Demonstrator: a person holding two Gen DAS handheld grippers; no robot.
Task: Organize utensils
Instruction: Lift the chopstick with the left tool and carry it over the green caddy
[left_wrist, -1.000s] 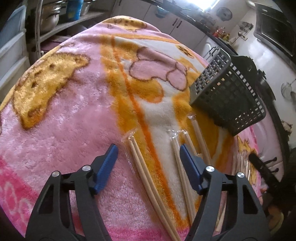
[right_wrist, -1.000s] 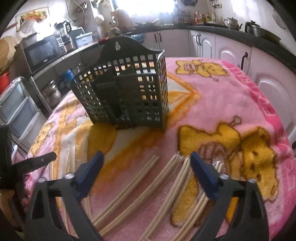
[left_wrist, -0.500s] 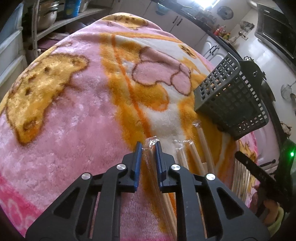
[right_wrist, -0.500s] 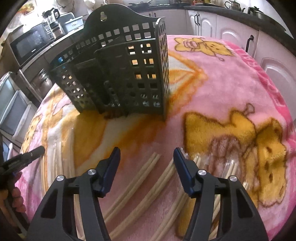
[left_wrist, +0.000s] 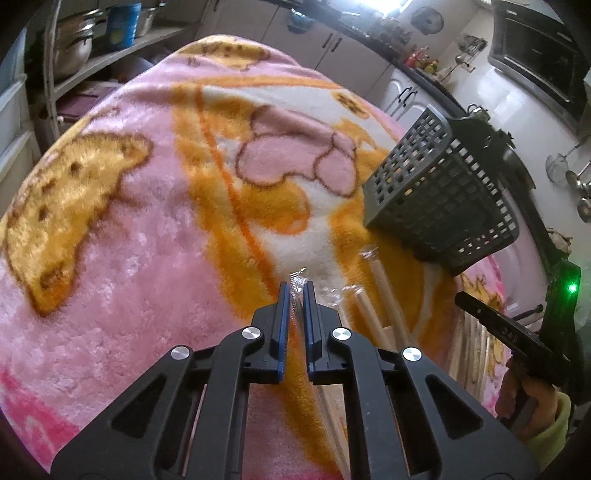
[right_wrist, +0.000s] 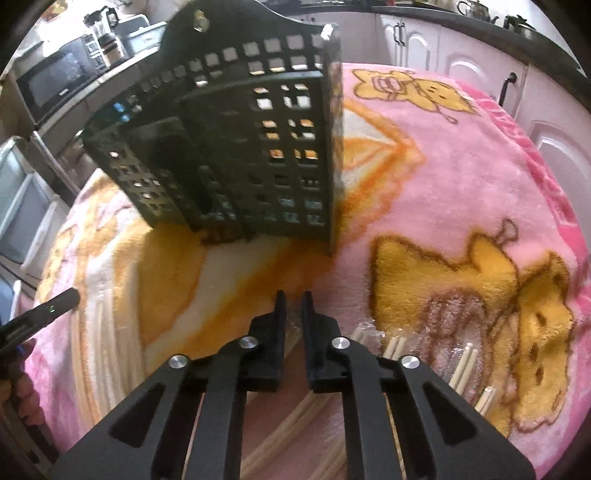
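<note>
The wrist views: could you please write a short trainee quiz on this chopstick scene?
1. True or false: the basket hangs on a wall.
2. What do the left tongs grip? A. a spoon; B. wrapped chopsticks; C. the basket.
3. Fill in: the right tongs are ___ (open or shut).

Key:
1. False: it stands on the blanket.
2. B.
3. Shut.

Both tongs have just been closing, each on wrapped chopsticks.
</note>
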